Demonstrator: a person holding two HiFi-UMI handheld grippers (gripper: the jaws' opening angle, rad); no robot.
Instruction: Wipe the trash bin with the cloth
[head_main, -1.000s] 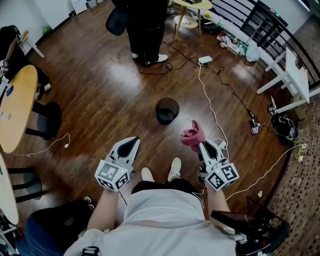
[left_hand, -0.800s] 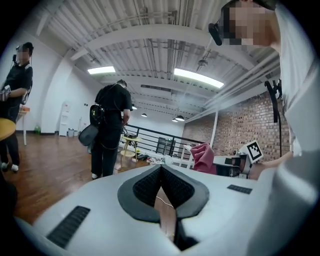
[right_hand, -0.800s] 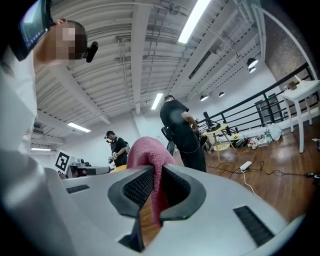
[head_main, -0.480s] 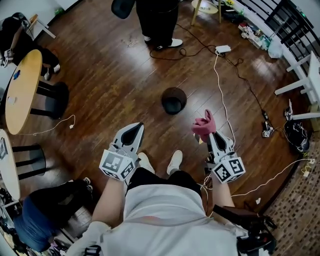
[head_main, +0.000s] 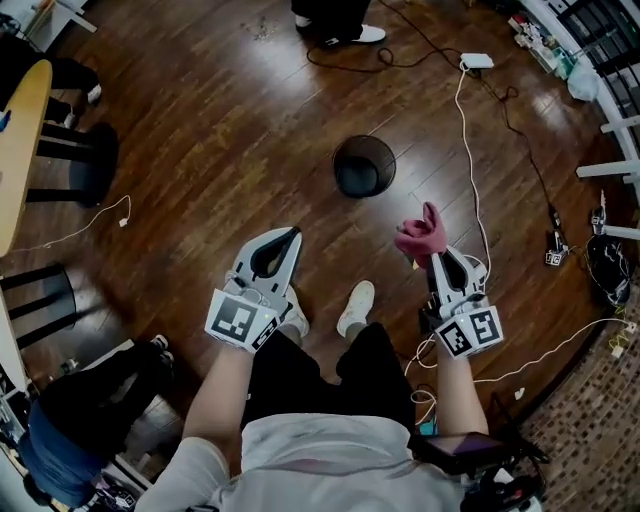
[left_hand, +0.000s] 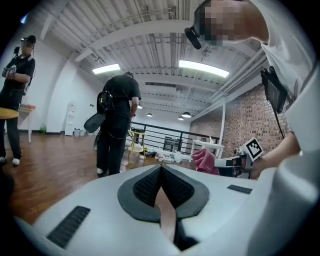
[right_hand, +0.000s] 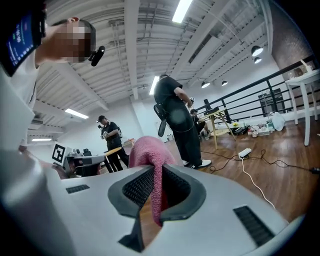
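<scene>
Little of the inside of the trash bin (head_main: 364, 165) can be made out, as it is dark. The bin is seen only in the head view, upright on the wooden floor (head_main: 200, 130), ahead of both grippers and touched by neither. Part of the pink cloth (head_main: 422, 235) is hidden within the right gripper (head_main: 433, 258), whose jaws are clamped on it, the rest bunched above the tips. The left gripper (head_main: 291, 233) is held with jaws pressed together, nothing between them. Both forearms are extended forward, grippers pointed away from the body
</scene>
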